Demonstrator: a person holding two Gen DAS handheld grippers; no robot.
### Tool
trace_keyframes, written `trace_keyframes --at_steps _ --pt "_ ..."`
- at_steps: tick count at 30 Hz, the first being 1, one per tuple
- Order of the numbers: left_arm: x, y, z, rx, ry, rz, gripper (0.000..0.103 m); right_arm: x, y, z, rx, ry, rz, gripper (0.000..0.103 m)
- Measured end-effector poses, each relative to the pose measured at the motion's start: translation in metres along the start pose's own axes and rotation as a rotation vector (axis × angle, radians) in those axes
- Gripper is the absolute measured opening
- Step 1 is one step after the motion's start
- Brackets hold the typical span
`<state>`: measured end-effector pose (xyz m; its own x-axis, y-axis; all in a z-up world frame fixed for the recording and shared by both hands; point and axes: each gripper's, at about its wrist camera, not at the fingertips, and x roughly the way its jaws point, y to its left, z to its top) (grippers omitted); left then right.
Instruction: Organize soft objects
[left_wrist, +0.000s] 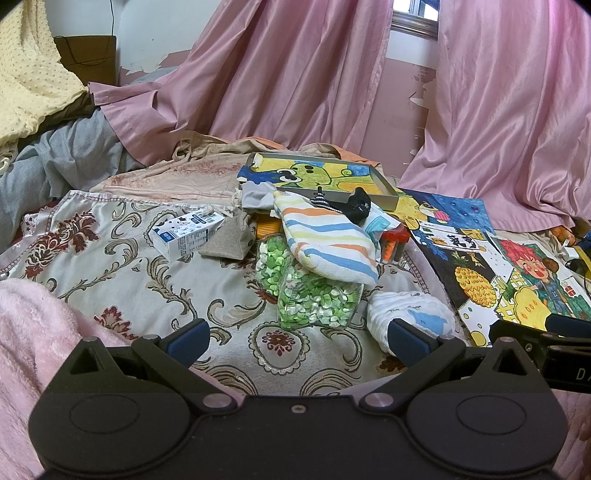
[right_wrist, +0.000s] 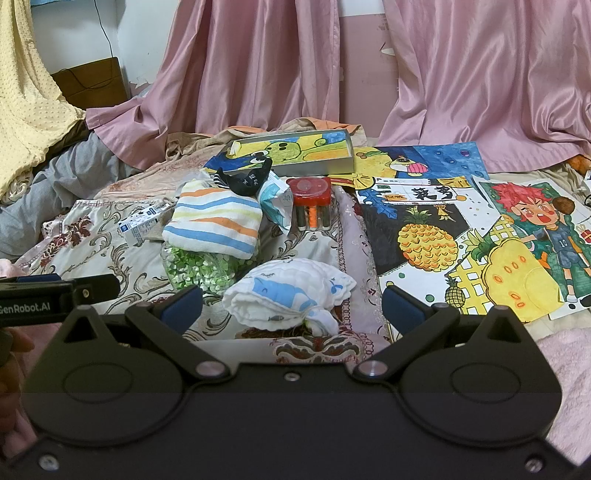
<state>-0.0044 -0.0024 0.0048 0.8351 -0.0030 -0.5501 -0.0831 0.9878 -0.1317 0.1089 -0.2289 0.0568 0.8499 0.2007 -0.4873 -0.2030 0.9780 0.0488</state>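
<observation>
Both tongs wide open, nothing held. Left tongs (left_wrist: 297, 338) hover low over the patterned bedspread (left_wrist: 122, 266); right tongs (right_wrist: 291, 302) sit just short of the white whale-print cloth (right_wrist: 291, 291), which lies bunched between the spread fingers but untouched.

Soft things: whale-print cloth at the near edge of the pile, just beside the clear jar of green bits (left_wrist: 314, 299). Striped towel (left_wrist: 325, 236) folded, resting on top of that jar, tilted. Black sock (left_wrist: 358, 205) on the towel's far end. Small grey pouch (left_wrist: 227, 240) to the left, touching a milk carton (left_wrist: 186, 230).

Open room: bare bedspread left of the pile and in front of the left tongs; pink fleece blanket (left_wrist: 33, 332) crowds the near-left edge. Right side is taken up by children's drawings (right_wrist: 461, 236) lying flat, overlapping, up to the bed's right edge. Behind the pile a shallow metal tray (right_wrist: 306, 166) with a drawing in it, then pink curtains (right_wrist: 258, 74) draping onto the bed.

View differences: right wrist shows the red-lidded marker tub (right_wrist: 312, 201) fully and a blue-white packet (right_wrist: 275, 201) next to the towel; left wrist hides most of the tub behind the towel. Left wrist alone shows the pouch clearly and a window (left_wrist: 413, 14). Each view catches the other tongs' tip at its edge.
</observation>
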Motion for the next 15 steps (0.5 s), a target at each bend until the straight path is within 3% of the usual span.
trace_keyframes --at_steps 15 --pt "0.0017 0.0006 0.0006 0.003 -0.002 -0.001 0.102 0.0000 0.0001 0.0005 -0.002 0.002 -0.003 0.103"
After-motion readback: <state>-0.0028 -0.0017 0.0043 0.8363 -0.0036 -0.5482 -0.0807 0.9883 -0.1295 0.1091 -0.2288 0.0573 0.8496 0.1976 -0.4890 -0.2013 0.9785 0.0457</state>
